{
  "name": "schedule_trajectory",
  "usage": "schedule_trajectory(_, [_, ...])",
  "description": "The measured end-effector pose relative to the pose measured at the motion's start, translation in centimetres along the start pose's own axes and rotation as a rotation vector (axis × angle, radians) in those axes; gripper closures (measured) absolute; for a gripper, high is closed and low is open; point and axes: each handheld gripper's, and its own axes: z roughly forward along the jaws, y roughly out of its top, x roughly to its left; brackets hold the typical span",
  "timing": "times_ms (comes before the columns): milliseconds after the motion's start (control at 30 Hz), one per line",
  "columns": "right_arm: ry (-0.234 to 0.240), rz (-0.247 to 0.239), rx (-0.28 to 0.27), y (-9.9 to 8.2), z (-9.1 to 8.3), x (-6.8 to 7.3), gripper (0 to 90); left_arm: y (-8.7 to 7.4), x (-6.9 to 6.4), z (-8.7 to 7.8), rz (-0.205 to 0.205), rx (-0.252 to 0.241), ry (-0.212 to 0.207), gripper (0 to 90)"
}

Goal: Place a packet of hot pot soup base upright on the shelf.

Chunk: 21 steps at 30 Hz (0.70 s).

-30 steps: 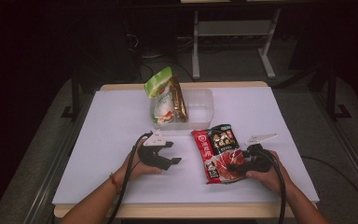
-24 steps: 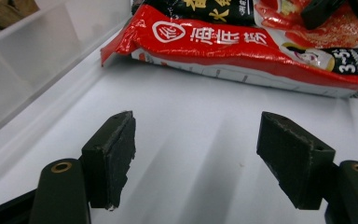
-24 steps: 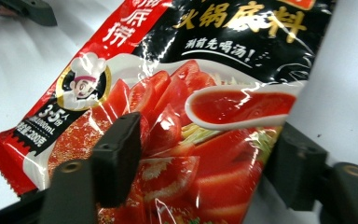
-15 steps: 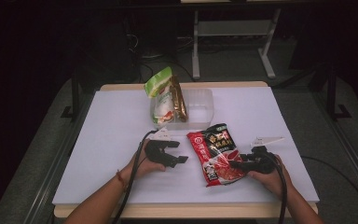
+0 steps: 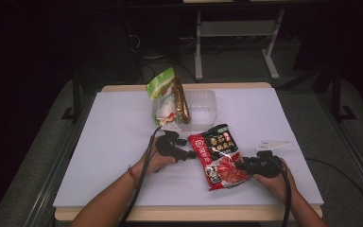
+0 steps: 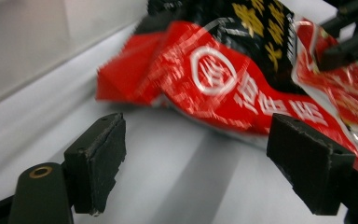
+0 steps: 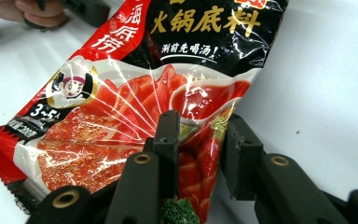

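Red and black foil, the hot-pot soup-base packet (image 5: 219, 155) lies on the white table (image 5: 108, 142) between the two hands, its long axis running from the far left corner down toward the near right. The right gripper (image 7: 199, 140) is clamped on a fold at the packet's near right edge, so that end looks pinched up off the surface. The left gripper (image 6: 214, 163) sits just beside the packet's upper left corner with its jaws wide apart and nothing between them; from its own camera the packet lies ahead and slightly right, the red corner nearest. By my reading, the left hand (image 5: 158, 161) is the closer one to that free end, and any grab there turns on closing across the short edge.

Farther back, a clear plastic tub (image 5: 201, 109) stands near the table's far edge with a green snack bag (image 5: 163, 94) and a brown one (image 5: 180, 101) leaning upright in it. The left gripper view is motion-blurred, so whether the near corner touches the table is unclear.
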Motion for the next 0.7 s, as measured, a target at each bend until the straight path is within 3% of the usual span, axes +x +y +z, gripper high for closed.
schedule_trajectory(67, [-0.003,-0.011,-0.003,0.0,-0.1,0.0,69.9,0.2,0.4,0.2,-0.026,-0.013,-0.029,14.3])
schedule_trajectory(100, [-0.002,-0.012,-0.008,-0.1,-0.1,0.0,70.2,0.3,0.5,0.3,-0.031,-0.019,-0.022,15.2])
schedule_trajectory(300, [0.011,-0.032,-0.028,-0.3,-0.2,0.1,71.1,0.9,-0.1,1.5,-0.008,-0.013,-0.026,18.2])
schedule_trajectory(400, [0.014,-0.037,-0.038,-0.3,-0.2,0.2,71.6,1.1,-0.4,2.1,-0.023,-0.015,-0.067,24.2])
schedule_trajectory(467, [0.007,-0.048,-0.037,-0.3,-0.2,0.3,71.7,1.2,-0.8,2.3,-0.008,-0.004,-0.078,23.4])
schedule_trajectory(567, [0.005,-0.054,-0.045,-0.3,-0.3,0.4,72.1,1.1,-0.8,2.2,-0.017,-0.007,-0.091,27.2])
schedule_trajectory(633, [0.003,-0.063,-0.056,-0.4,-0.4,0.4,72.6,1.2,-0.9,2.0,-0.015,-0.017,-0.092,29.4])
schedule_trajectory(700, [-0.002,-0.074,-0.068,-0.4,-0.6,0.6,73.8,1.4,-1.4,1.4,0.001,-0.059,-0.088,32.3])
